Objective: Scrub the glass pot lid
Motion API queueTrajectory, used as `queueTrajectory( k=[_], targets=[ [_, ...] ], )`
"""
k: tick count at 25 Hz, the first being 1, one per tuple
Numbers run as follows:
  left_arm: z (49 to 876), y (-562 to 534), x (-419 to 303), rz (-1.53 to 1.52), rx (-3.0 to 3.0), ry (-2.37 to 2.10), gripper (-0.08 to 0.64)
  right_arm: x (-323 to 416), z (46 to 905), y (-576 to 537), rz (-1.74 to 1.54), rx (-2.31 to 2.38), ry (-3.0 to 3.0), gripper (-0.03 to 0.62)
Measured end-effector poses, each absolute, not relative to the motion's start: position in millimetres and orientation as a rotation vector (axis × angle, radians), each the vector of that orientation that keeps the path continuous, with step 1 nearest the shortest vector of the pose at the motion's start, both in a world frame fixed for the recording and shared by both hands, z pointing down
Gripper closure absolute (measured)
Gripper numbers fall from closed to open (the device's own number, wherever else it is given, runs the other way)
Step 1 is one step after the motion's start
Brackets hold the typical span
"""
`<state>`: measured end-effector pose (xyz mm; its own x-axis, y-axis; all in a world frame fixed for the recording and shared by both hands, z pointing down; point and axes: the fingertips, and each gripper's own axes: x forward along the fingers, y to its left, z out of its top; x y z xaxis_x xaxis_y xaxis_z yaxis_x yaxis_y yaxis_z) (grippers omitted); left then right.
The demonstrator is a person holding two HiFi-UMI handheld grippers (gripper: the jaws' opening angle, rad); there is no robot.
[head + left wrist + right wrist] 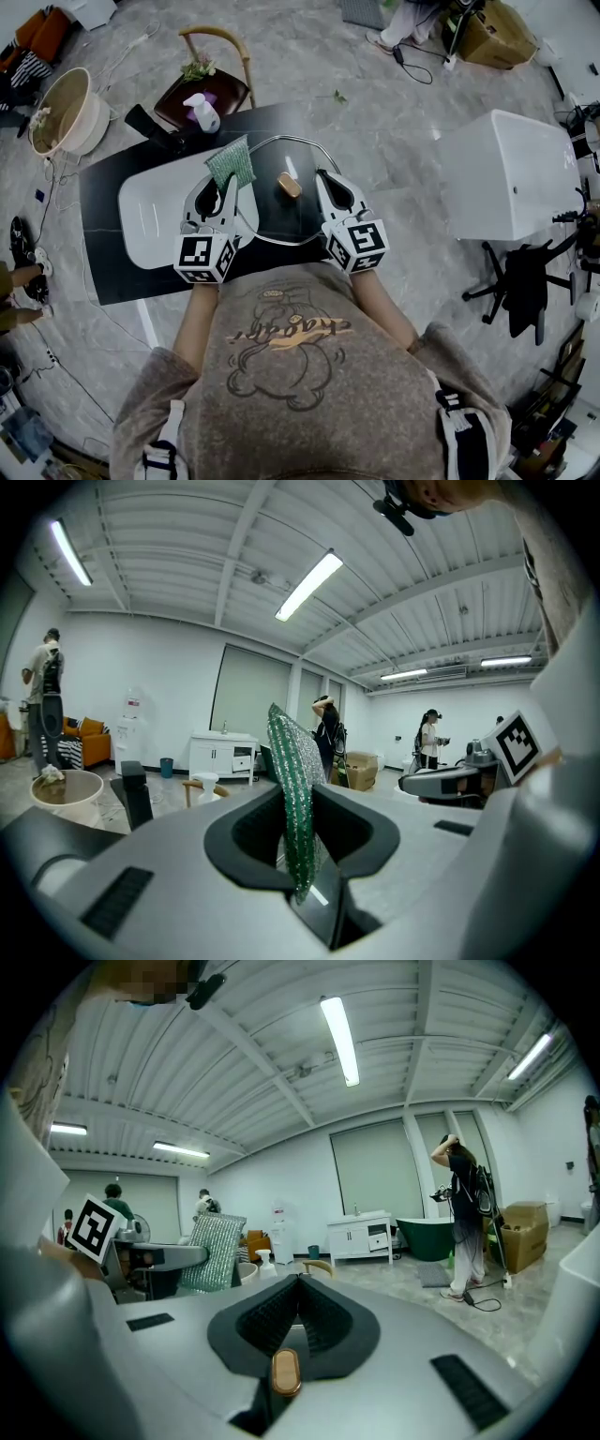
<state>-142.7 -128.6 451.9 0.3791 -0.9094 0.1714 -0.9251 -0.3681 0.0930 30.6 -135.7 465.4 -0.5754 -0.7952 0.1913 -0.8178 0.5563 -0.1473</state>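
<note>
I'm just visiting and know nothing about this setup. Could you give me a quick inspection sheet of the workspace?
Surface: black table with a white tray.
Job's things: glass pot lid at the tray's right end; green scrub pad.
Clutter: spray bottle on a chair beyond the table.
Grippers: left tongs shut on the scrub pad; right tongs shut at the lid's rim.
Cables: black cable loose on the floor.
Surroundings: white cabinet, office chair, people standing.

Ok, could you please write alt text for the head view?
Seen from above, a person holds a green scrub pad in the left claw beside a glass pot lid over a dark table; the closed right claw is at its right edge.
</note>
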Motion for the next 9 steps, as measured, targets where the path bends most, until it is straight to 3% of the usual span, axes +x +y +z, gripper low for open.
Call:
queueTrajectory(
  k=[9],
  targets=[
    [451.5,-129.9,-150.7,0.107,2.422,-1.668,0.468,29.0,462.4,-137.7,0.335,1.381,-2.692,0.566]
  ],
)
